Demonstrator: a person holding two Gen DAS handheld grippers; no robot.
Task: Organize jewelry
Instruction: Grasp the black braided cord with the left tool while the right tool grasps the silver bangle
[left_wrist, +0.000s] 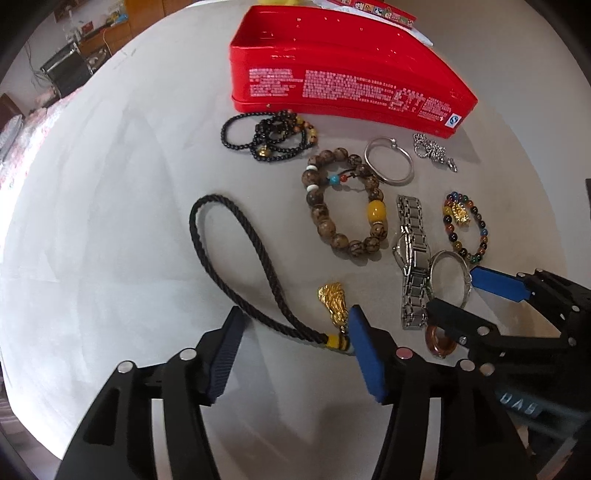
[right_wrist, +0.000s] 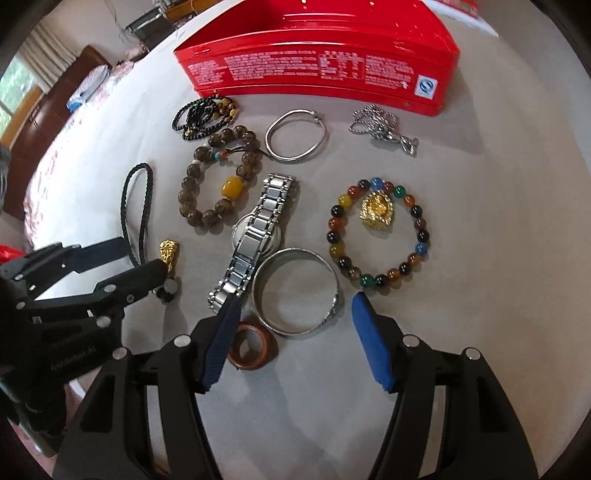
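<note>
My left tongs (left_wrist: 295, 350) stand spread astride the black cord (left_wrist: 236, 258); my right tongs (right_wrist: 291, 332), spread, straddle the silver bangle (right_wrist: 295, 291). Closing right may catch the watch (right_wrist: 258, 229) touching it, leftward.

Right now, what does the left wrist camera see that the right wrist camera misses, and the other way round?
Only the left view shows the black cord's yellow bead beside the gold charm; in the right view the left claw's arm hides that end.

Only the right view shows the brown ring whole and a window with curtains.

Both show the red tin, wooden bead bracelet, watch, two silver bangles, chain, colourful bracelet and both open claws, the right claw around the wide bangle.
</note>
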